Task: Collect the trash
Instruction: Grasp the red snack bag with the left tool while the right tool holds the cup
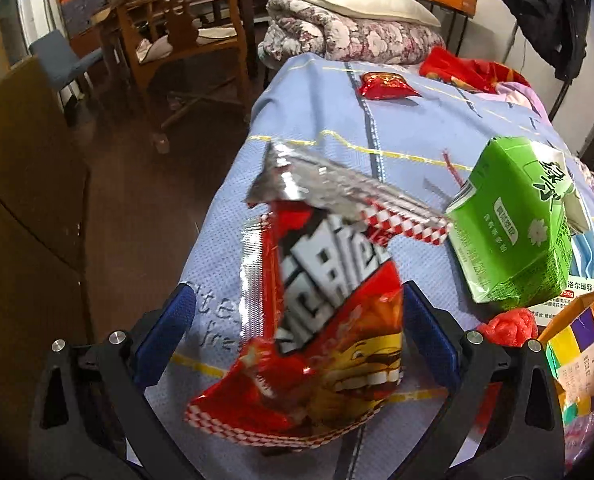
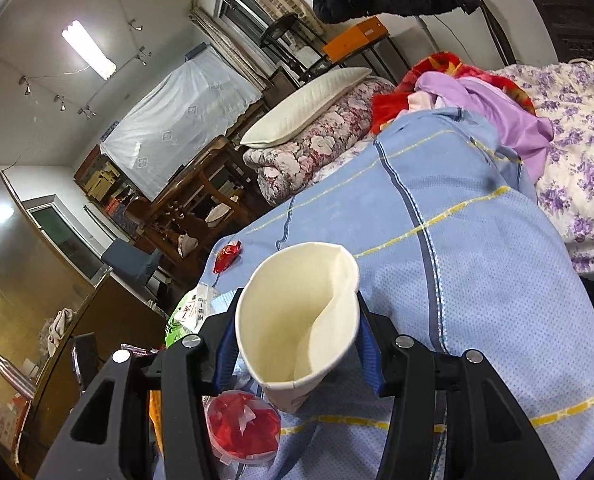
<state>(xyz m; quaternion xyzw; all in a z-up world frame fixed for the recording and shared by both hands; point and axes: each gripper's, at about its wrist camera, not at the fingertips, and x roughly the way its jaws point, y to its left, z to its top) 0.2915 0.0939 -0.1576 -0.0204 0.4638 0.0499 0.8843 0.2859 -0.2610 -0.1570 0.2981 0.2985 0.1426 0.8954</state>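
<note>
A torn-open red snack bag (image 1: 329, 320) with a silver inside lies on the blue bed sheet (image 1: 337, 120). It sits between the fingers of my left gripper (image 1: 297, 340), which stands open. The bag's edge is close to the right pad (image 1: 429, 336) and clear of the left one. My right gripper (image 2: 293, 344) is shut on a white paper cup (image 2: 297, 320), squashed oval between the blue pads and held above the sheet (image 2: 477, 260). More trash lies around: a green drink carton (image 1: 513, 224), a small red packet (image 1: 385, 84) farther up the bed, and a crumpled red lump (image 1: 509, 326).
Beside the carton lie a medicine box (image 1: 577, 296) and a coloured open box (image 1: 585, 340). A clear lid with red scraps (image 2: 243, 428) sits under the right gripper. A folded quilt and pillow (image 1: 353, 28) are at the bed's far end, with a wooden chair (image 1: 185, 36) and a brown cabinet (image 1: 25, 200) to the left.
</note>
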